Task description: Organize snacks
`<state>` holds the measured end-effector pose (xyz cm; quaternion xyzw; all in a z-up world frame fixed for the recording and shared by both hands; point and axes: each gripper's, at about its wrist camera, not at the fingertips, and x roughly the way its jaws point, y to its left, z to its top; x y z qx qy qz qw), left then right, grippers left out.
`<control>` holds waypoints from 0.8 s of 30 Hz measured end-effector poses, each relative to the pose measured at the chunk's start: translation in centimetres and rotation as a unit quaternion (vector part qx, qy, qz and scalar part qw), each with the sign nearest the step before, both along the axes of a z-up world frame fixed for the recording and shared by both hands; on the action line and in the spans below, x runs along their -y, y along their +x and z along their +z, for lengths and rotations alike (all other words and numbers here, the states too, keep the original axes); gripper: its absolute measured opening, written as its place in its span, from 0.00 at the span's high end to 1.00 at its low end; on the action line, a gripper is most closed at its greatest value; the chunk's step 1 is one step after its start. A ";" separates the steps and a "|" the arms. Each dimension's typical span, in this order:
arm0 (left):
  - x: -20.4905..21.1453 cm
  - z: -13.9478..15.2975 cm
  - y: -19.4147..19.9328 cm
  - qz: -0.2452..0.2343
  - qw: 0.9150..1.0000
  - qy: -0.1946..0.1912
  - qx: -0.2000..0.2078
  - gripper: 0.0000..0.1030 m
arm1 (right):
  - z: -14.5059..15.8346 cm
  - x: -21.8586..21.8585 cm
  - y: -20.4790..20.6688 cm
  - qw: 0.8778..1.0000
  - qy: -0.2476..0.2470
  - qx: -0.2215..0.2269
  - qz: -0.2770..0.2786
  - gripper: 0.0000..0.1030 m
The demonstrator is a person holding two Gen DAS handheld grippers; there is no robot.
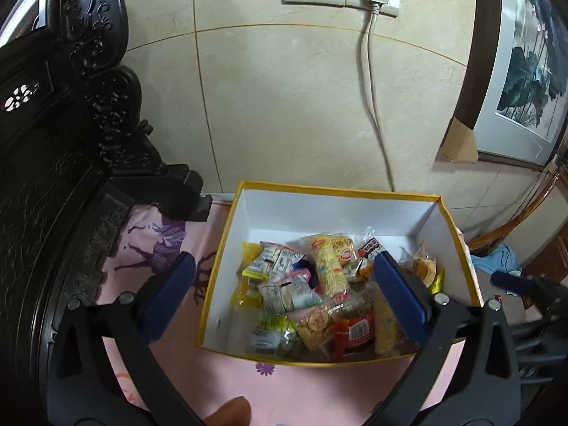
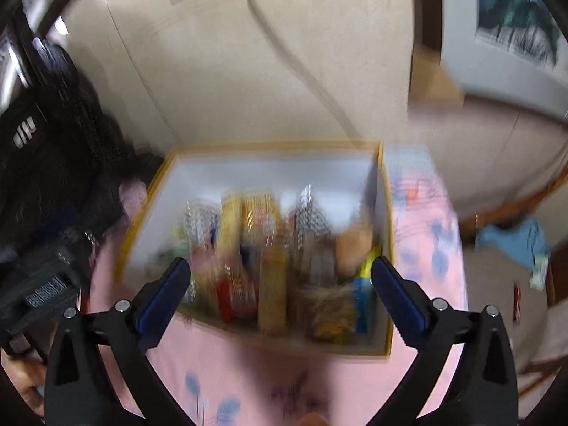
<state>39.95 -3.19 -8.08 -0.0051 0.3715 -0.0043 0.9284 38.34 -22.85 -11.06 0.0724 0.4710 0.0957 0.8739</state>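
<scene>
Many wrapped snacks (image 1: 312,294) lie heaped in a white, yellow-rimmed box (image 1: 333,191) that rests on a pink patterned cloth (image 1: 227,383) against the tiled wall, beside dark carved furniture (image 1: 60,163); in the left wrist view the left hand-held gripper (image 1: 284,298) hangs over the box's near half, released and holding nothing. In the blurred right wrist view, the right hand-held gripper (image 2: 280,294) is likewise spread wide and empty above the box's (image 2: 269,147) near edge, with the snacks (image 2: 273,252) lying between its blue fingers (image 2: 397,298).
</scene>
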 end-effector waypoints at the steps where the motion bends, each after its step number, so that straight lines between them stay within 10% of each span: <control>1: -0.1 0.0 -0.2 0.000 1.000 0.000 -0.001 0.02 | 0.0 0.0 -0.4 1.000 -0.007 0.008 -0.003 0.01; 24: -0.4 0.9 -2.8 -0.003 1.000 0.013 0.008 0.02 | 1.3 -0.3 -3.6 0.999 -0.027 0.030 0.001 0.01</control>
